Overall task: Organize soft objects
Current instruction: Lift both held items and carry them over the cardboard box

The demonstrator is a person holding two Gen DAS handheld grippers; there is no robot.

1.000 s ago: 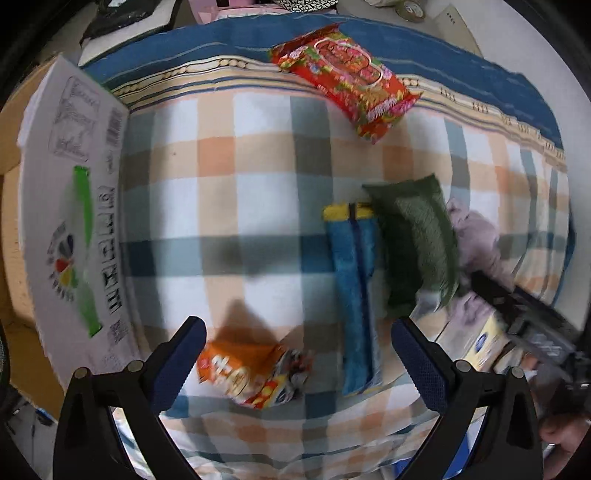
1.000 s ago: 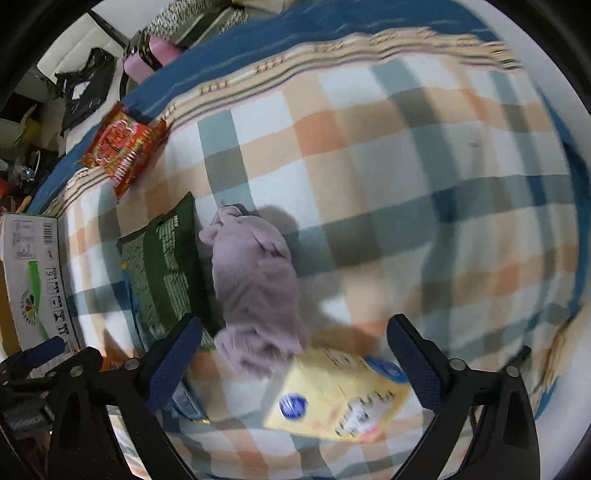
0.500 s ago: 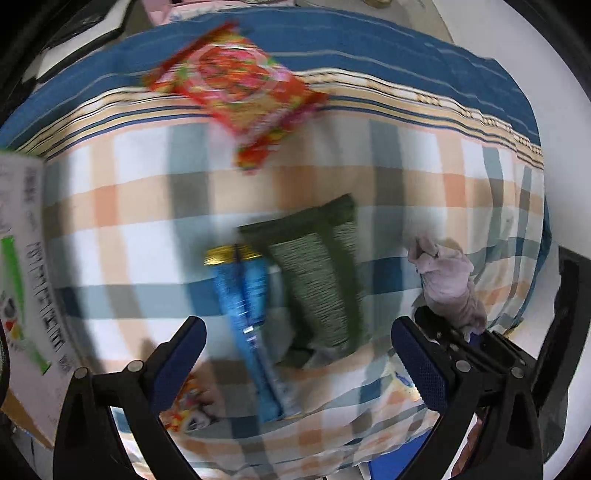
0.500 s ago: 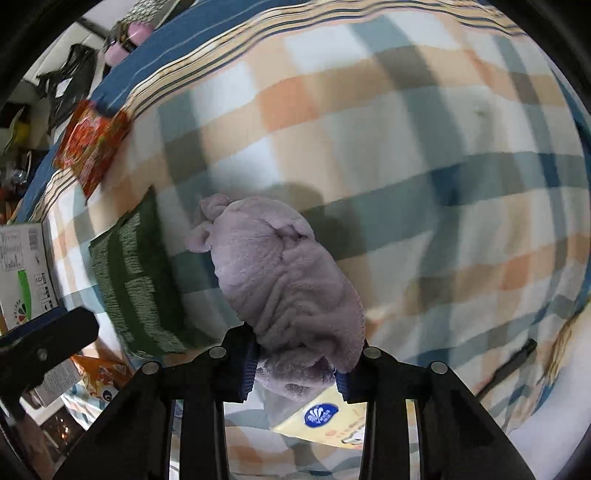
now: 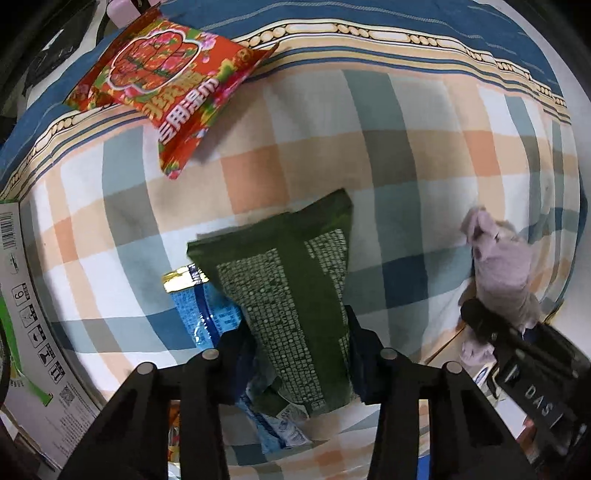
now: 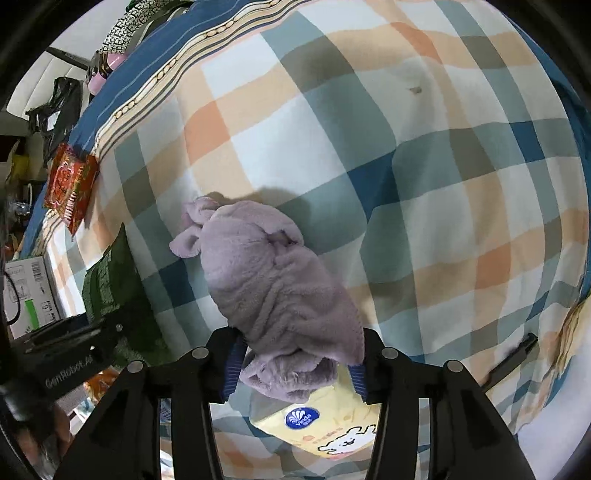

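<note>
My left gripper (image 5: 297, 354) is shut on the near end of a dark green snack bag (image 5: 291, 288) lying on the checked bed cover. A blue packet (image 5: 208, 314) lies partly under the bag on its left. My right gripper (image 6: 293, 363) is shut on the rear of a lilac plush toy (image 6: 273, 288), which also shows at the right in the left wrist view (image 5: 502, 273). A yellow tissue pack (image 6: 332, 424) lies under the right gripper. The green bag also shows at the left of the right wrist view (image 6: 110, 284).
A red patterned packet (image 5: 166, 81) lies at the far left of the bed and shows small in the right wrist view (image 6: 70, 184). A white cardboard box (image 5: 29, 314) stands along the left edge. An orange packet (image 6: 101, 382) is partly hidden near the left gripper. A blue striped border (image 5: 406, 22) runs along the far side.
My left gripper moved right over the green bag and closed on its near end. My right gripper closed on the plush toy half a second ago and still holds it.
</note>
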